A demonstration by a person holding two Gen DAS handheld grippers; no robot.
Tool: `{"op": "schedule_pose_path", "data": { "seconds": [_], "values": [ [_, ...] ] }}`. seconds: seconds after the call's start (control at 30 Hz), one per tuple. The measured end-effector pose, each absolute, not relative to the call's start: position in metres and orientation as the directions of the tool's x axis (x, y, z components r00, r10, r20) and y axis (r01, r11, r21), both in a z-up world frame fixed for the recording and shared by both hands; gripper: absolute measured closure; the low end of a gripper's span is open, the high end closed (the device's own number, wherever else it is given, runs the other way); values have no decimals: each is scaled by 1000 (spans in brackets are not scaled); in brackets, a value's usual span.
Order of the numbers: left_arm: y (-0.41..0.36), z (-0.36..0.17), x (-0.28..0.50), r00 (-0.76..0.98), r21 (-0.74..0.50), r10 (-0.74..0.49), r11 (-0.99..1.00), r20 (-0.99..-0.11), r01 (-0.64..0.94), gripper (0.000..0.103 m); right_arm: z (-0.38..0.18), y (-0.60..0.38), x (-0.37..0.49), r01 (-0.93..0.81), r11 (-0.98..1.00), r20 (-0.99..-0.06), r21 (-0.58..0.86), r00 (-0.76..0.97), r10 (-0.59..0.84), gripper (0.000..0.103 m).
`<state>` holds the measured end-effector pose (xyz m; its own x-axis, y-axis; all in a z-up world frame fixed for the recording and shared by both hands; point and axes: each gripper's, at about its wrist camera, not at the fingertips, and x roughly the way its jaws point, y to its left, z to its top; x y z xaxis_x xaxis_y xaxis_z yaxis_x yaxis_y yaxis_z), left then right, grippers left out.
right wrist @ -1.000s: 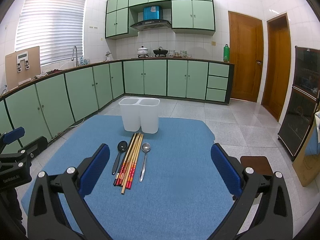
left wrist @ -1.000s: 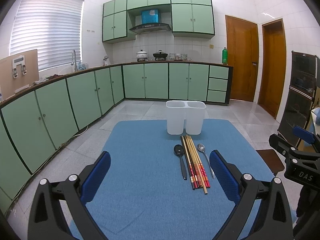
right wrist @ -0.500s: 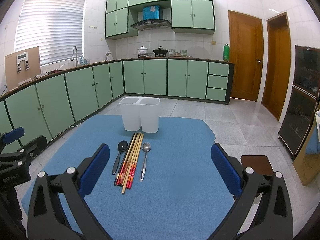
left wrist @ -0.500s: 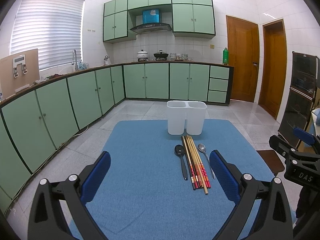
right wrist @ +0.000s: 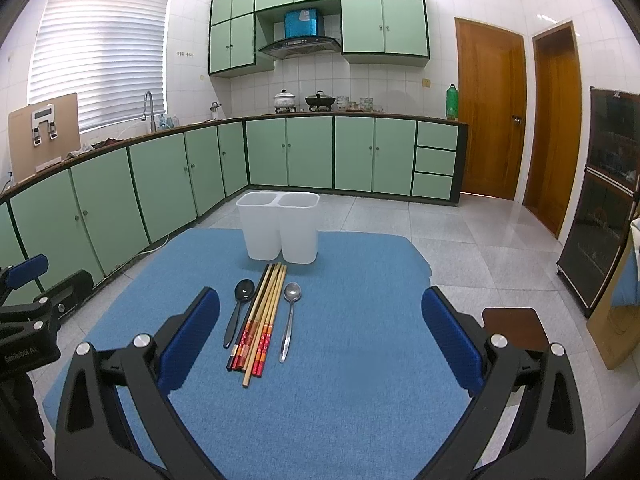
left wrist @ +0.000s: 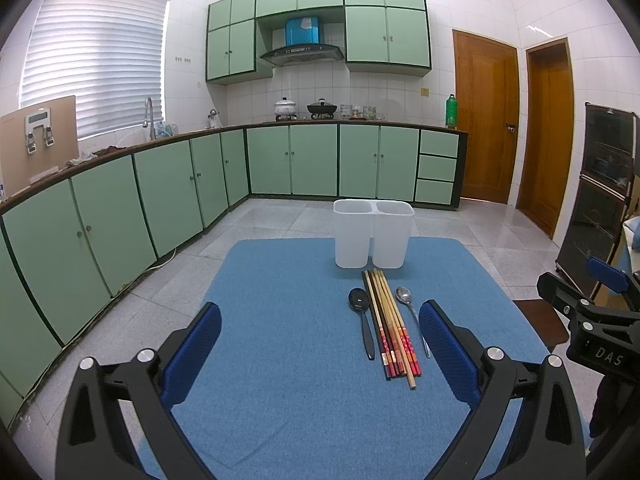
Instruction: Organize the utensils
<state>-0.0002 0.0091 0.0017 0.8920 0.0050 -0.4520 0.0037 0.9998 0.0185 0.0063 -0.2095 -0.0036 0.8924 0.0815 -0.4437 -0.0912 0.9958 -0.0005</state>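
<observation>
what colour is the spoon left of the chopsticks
Black spoon, glossy; clearest in the right wrist view, beside the chopsticks.

"DAS" on right tool (left wrist: 600,354)

Blue mat (left wrist: 304,360); white holder (left wrist: 373,238); seemingly black spoon (left wrist: 361,314).

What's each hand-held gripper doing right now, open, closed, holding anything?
Left hand-held gripper: open, holding nothing, above the blue mat.
Right hand-held gripper: open, holding nothing, above the same mat.
</observation>
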Motion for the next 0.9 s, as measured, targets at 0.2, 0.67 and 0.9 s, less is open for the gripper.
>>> {"op": "schedule_pose_path", "data": {
  "seconds": [0.2, 0.67, 0.9],
  "values": [
    [8, 0, 2, 891, 19, 7, 1000, -455, 2, 6, -9, -208, 8, -88, 996, -448, 4, 891, 80, 5],
    [7, -4, 14, 878, 21, 4, 1000, -478, 7, 6, -10, -212, 20, -80, 997, -469, 15, 880, 78, 5],
    [-1, -7, 25, 869, 25, 9, 1000, -494, 3, 6, -12, -214, 31, -80, 997, -483, 15, 872, 77, 5]
  ]
}}
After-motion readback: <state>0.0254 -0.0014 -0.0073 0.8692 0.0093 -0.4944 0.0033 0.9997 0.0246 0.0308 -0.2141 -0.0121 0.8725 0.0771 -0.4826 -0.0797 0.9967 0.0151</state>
